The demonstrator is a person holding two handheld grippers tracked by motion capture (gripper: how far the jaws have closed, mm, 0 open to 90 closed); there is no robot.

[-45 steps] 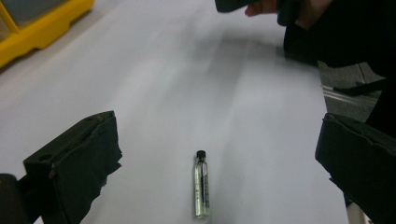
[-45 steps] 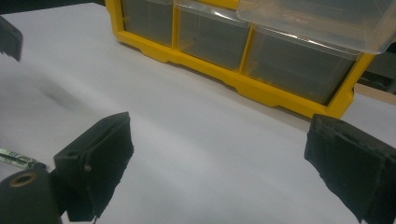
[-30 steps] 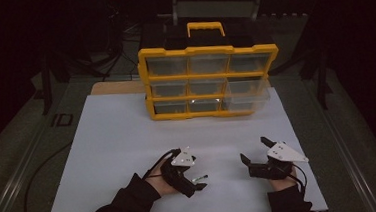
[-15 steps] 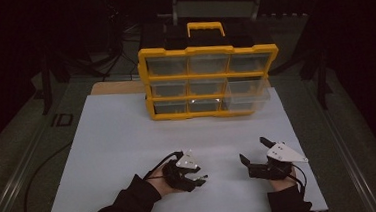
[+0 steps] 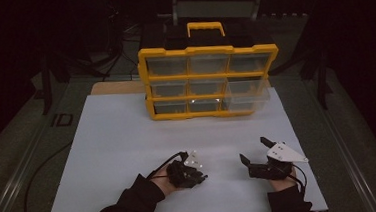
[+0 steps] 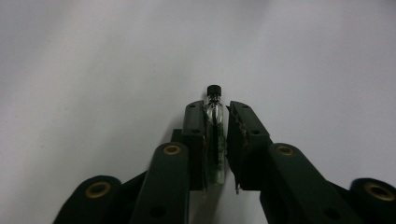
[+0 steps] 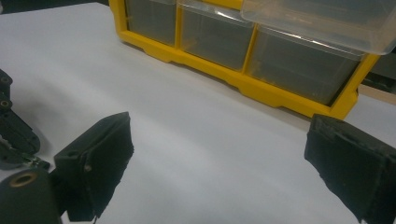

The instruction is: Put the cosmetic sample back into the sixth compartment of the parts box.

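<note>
A small clear glass vial (image 6: 214,140) with a black cap lies on the white sheet between the jaws of my left gripper (image 6: 215,106). Those jaws have just been closing, and their pads now stand against the vial's sides. From above, the left gripper (image 5: 201,176) rests low on the sheet near the front edge, pointing right. My right gripper (image 5: 253,149) sits about a hand's width to its right, jaws spread wide with nothing between them. In the right gripper view (image 7: 219,128) both black pads frame bare white sheet.
A yellow drawer organizer (image 5: 207,49) with a handle stands at the back of the white sheet (image 5: 118,141). Its right middle clear drawer (image 5: 248,94) is pulled out, and it shows near the top of the right gripper view (image 7: 317,18). Dark table edges surround the sheet.
The left gripper's jaws have drawn together from wide apart to nearly closed. The right gripper has stayed where it was, still spread.
</note>
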